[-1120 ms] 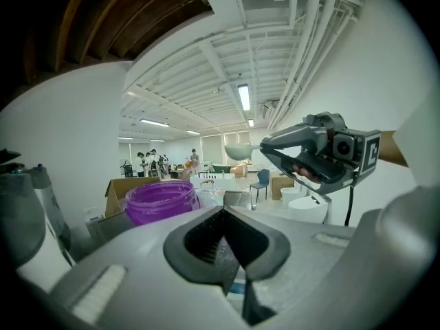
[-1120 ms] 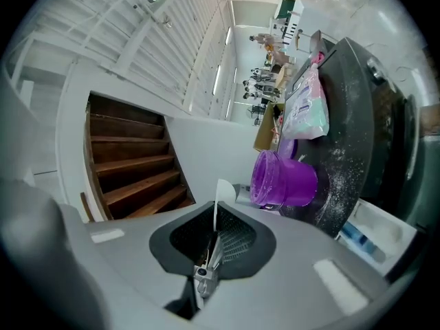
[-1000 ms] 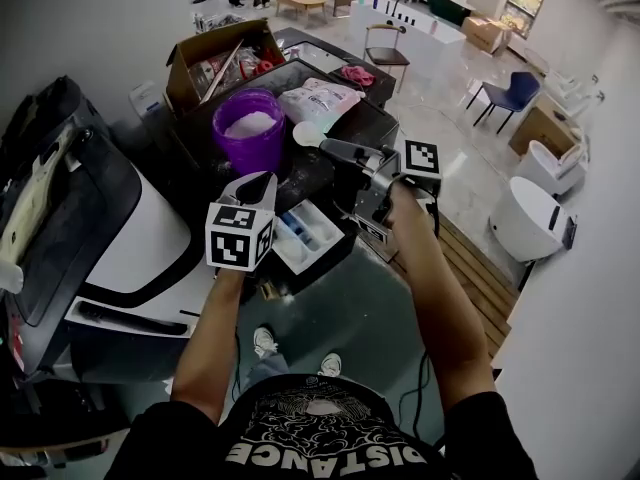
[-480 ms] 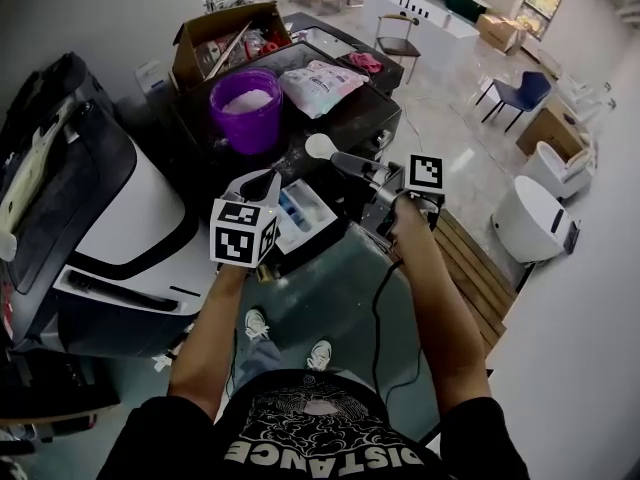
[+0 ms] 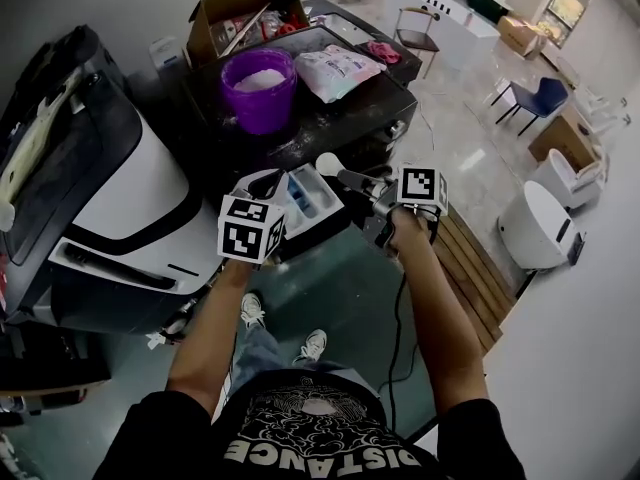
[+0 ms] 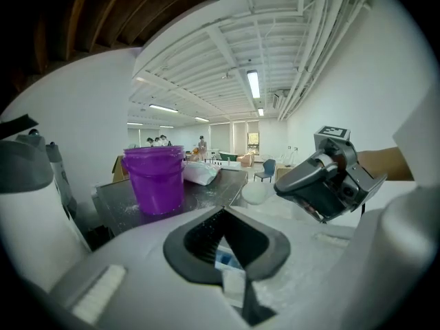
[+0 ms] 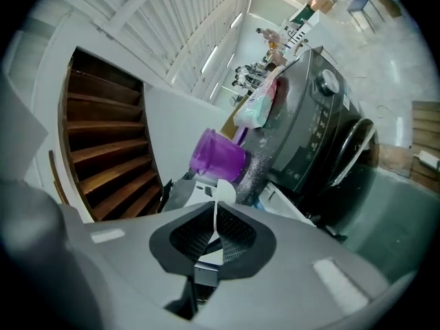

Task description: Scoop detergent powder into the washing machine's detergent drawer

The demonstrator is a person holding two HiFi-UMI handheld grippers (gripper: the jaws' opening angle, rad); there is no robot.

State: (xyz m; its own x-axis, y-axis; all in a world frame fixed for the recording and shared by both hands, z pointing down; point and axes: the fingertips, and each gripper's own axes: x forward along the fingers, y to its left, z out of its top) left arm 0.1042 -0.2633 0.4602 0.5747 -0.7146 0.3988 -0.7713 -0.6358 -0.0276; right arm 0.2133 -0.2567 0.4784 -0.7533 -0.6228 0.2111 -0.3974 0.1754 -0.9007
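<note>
Head view: the right tongs (image 5: 345, 178) are clamped on a white scoop (image 5: 328, 164). Its bowl hangs at the 1 o'clock corner of the pulled-out drawer (image 5: 308, 203). The left tongs (image 5: 266, 182), together and empty, sit at the drawer's 9 o'clock. A purple bucket (image 5: 258, 93) of powder stands at 12 o'clock on the washing machine (image 5: 340, 118).

Left gripper view: blue drawer compartments show beneath the closed tips.

Right gripper view: the scoop's thin handle is pinched edge-on.

Scooping looks done; tipping into the drawer remains.
</note>
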